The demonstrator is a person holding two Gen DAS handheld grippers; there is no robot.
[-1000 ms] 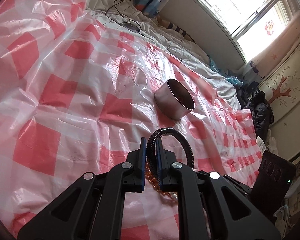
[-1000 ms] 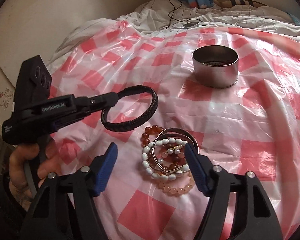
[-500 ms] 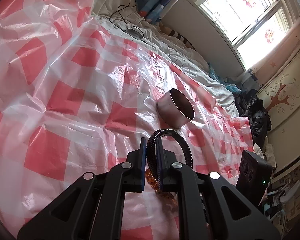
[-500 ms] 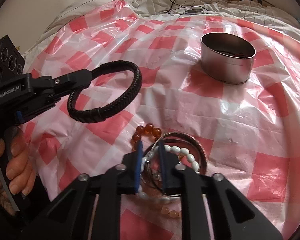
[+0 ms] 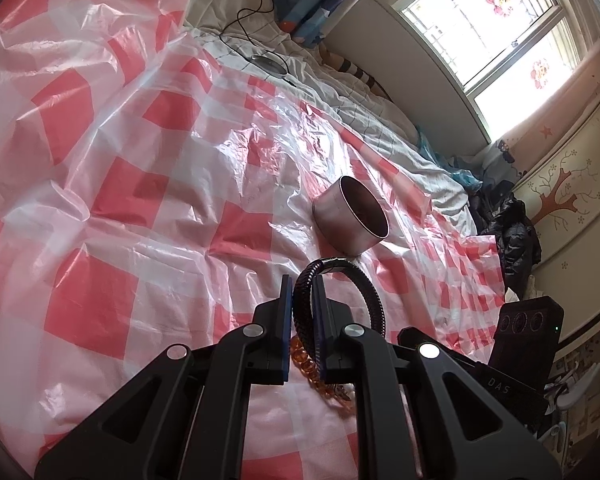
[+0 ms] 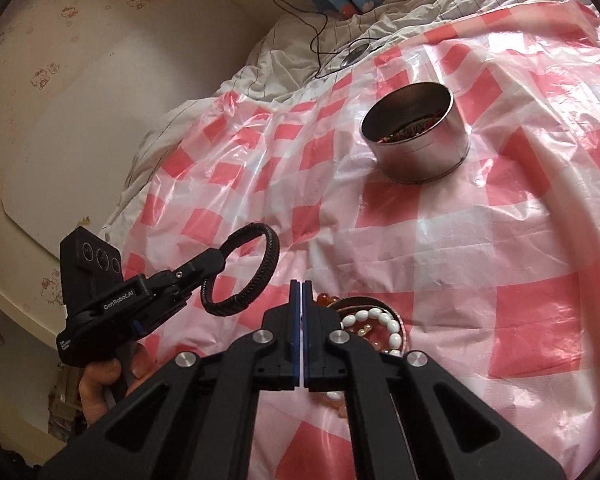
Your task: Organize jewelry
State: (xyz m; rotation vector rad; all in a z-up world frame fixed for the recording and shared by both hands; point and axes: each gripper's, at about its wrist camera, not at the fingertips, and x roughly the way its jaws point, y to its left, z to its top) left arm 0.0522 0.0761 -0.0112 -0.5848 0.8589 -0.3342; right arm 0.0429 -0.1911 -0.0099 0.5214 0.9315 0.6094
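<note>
My left gripper (image 5: 302, 292) is shut on a black braided bracelet (image 5: 374, 300), held upright above the checked sheet. From the right wrist view the same bracelet (image 6: 274, 252) hangs as a ring from the left gripper (image 6: 216, 266). My right gripper (image 6: 301, 292) is closing, its blue pads meeting with nothing visible between them. Just right of it lies a pile with a white bead bracelet (image 6: 374, 316), amber beads (image 6: 326, 300) and a metal bangle (image 6: 364, 302). A round metal tin (image 6: 420, 152) holding some jewelry stands farther back; it also shows as the tin (image 5: 350, 216).
A red and white checked plastic sheet (image 5: 140, 184) covers the bed. A cable and a round device (image 5: 269, 63) lie on the quilt behind it. Dark clothing (image 5: 512, 232) is heaped at the bed's far corner. A hand (image 6: 100, 376) holds the left gripper.
The right gripper went from wide open around the bead pile to fully shut, rolled, and now sits at the pile's left edge. The left gripper kept still with the black bracelet.
</note>
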